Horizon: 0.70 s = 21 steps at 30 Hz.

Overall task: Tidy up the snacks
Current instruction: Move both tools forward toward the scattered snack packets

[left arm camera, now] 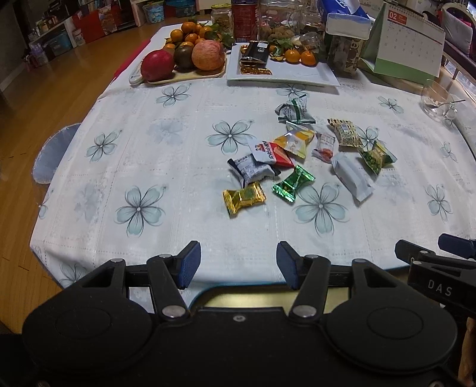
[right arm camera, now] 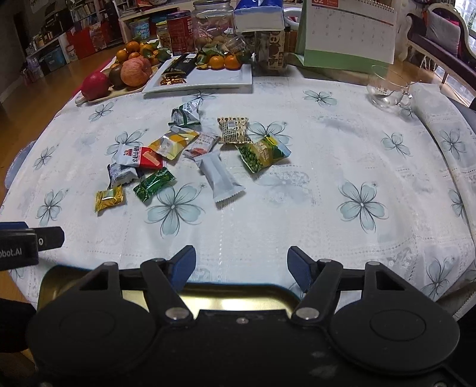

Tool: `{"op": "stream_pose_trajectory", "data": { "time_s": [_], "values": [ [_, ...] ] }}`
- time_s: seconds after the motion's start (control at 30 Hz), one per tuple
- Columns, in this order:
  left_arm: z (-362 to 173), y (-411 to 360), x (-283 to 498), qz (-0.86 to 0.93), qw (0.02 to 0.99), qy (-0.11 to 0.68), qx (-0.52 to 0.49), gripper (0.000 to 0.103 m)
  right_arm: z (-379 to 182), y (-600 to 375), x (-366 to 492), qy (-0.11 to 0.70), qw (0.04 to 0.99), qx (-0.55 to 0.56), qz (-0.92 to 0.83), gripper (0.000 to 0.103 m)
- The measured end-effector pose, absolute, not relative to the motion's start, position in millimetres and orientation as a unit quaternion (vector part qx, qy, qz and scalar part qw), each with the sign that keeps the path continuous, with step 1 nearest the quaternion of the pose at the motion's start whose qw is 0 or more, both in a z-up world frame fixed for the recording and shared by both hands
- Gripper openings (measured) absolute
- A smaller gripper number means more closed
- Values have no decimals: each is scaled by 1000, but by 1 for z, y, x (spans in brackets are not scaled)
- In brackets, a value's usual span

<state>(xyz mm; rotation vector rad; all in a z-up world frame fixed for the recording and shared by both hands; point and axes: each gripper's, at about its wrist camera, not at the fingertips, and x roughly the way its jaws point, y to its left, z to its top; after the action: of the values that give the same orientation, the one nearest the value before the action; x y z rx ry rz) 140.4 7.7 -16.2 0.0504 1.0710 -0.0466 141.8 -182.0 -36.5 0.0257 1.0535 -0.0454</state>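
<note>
Far left: wooden floor [left arm camera: 44,98], shelving with bins and boxes [left arm camera: 56,32] against the back wall. A grey-blue chair seat [left arm camera: 50,154] pokes out at the table's left edge.

Table is covered by a white tablecloth [left arm camera: 154,238] printed with pale blue-green flowers; cloth lies mostly flat, with a folded ridge along the right side in the right wrist view.

Far left of table: a cream tray [left arm camera: 196,76] with a red pomegranate [left arm camera: 157,65], an apple [left arm camera: 207,55] and mandarins [left arm camera: 190,31] piled behind. Just right of it, a white rectangular plate [left arm camera: 312,74] with a dark packet [left arm camera: 255,53], gold-foil pieces and two mandarins. Behind: jars [left arm camera: 221,15], a red can [left arm camera: 244,18], a tissue pack [left arm camera: 345,18]. Far right: a green-based desk calendar [left arm camera: 404,41], then a glass cup [left arm camera: 437,99] with a spoon in it.

Snacks: loose wrapped pieces scattered mid-table, right of centre. Left to right: gold foil candy [left arm camera: 244,198], grey-blue packet [left arm camera: 251,169], red-and-white packet [left arm camera: 272,153], green foil candy [left arm camera: 293,183], yellow packet [left arm camera: 294,141], green-and-white packet [left arm camera: 294,110] farthest, plain white bar [left arm camera: 352,175], spotted tan packet [left arm camera: 345,132], green pea packet [left arm camera: 376,156].

Near edge: a gold-lined tin [right arm camera: 232,299] sits under both tools, mostly hidden.

Left gripper [left arm camera: 238,265]: fingers spread apart, holding nothing, low over the near edge. Right gripper [right arm camera: 241,266]: likewise spread, empty, just beside the left one.
</note>
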Motion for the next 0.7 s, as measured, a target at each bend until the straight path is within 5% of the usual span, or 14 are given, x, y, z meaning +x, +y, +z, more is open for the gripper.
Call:
{"op": "stream_pose_trajectory", "data": {
  "time_s": [0.27,0.7],
  "values": [
    [-19,10,181,-18,853,520,23,61,-43,-190,188,554,830,57,6,70],
    [7,4,207,-36,863,503,35,60,48,-220,252,489,871,55,-10,74]
  ]
}}
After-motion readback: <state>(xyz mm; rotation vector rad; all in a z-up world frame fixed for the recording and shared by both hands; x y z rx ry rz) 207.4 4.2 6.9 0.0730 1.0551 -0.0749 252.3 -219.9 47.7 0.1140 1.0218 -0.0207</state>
